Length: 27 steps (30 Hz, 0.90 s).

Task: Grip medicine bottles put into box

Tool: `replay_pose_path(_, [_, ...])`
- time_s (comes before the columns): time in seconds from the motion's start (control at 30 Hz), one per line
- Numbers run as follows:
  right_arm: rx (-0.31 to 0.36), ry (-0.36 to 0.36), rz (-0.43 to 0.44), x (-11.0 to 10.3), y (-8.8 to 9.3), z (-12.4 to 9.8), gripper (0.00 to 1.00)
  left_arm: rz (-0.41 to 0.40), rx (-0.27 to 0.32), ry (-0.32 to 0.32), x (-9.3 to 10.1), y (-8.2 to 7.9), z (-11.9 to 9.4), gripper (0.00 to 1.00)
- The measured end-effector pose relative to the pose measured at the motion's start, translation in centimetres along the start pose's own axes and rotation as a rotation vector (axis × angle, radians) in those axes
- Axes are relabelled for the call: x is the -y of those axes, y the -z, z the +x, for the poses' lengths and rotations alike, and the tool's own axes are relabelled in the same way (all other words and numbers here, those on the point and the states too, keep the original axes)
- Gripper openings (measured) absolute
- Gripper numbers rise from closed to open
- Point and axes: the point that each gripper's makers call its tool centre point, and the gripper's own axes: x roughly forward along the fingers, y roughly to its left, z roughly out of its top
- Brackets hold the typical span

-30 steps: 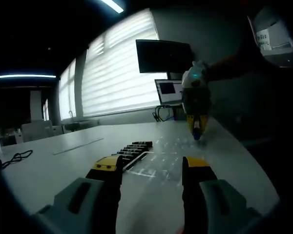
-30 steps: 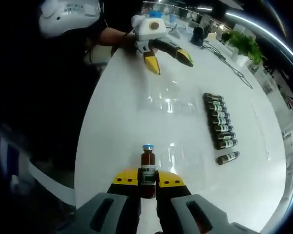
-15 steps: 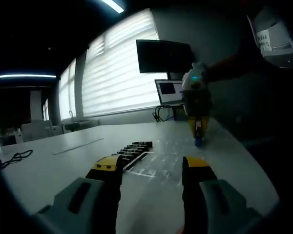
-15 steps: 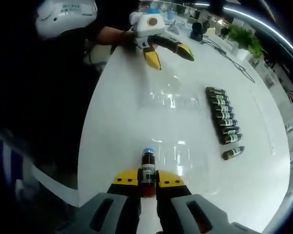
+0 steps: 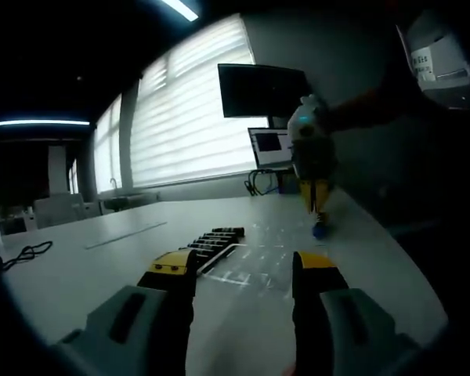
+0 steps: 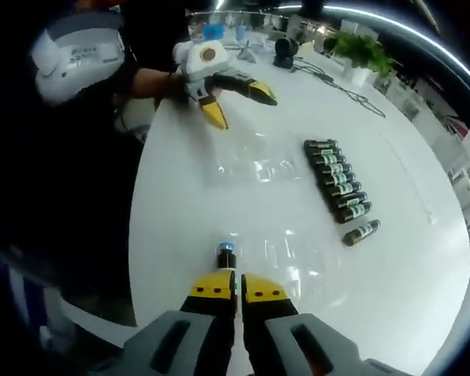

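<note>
A small brown medicine bottle point(image 6: 225, 255) with a blue cap stands upright on the white table point(image 6: 407, 290), just past my right gripper's point(image 6: 238, 288) tips. The jaws are shut with nothing between them. In the left gripper view the right gripper point(image 5: 319, 205) hangs above that bottle's blue cap point(image 5: 319, 229). A row of several dark bottles point(image 6: 334, 180) lies on the table, with one loose bottle point(image 6: 362, 232) beside it. A clear plastic box point(image 6: 252, 164) lies flat between the two grippers. My left gripper point(image 5: 243, 270) is open and empty, seen from the right gripper view as the left gripper point(image 6: 241, 104).
A monitor point(image 5: 262, 90) and a laptop point(image 5: 270, 145) stand at the table's far end, before bright window blinds. A cable point(image 5: 23, 254) lies at the left. A plant point(image 6: 356, 55) sits at the far edge. The person's dark sleeve point(image 6: 153, 78) reaches in from the curved table edge.
My right gripper let go of the bottle, which now stands on the table. The gripper has drawn back and up, and its jaws have closed. The left gripper has stayed still.
</note>
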Motion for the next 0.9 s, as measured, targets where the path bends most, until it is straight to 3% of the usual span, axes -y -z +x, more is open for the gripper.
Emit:
replay_pose_path(0.2, [-0.035, -0.020, -0.003, -0.6, 0.9, 0.3, 0.03, 0.000, 0.000, -0.001, 0.0, 0.0, 0.0, 0.41])
replay_pose_path(0.9, [-0.036, -0.045, 0.013, -0.7, 1.2, 1.2, 0.01, -0.001, 0.002, 0.001, 0.0, 0.0, 0.0, 0.42])
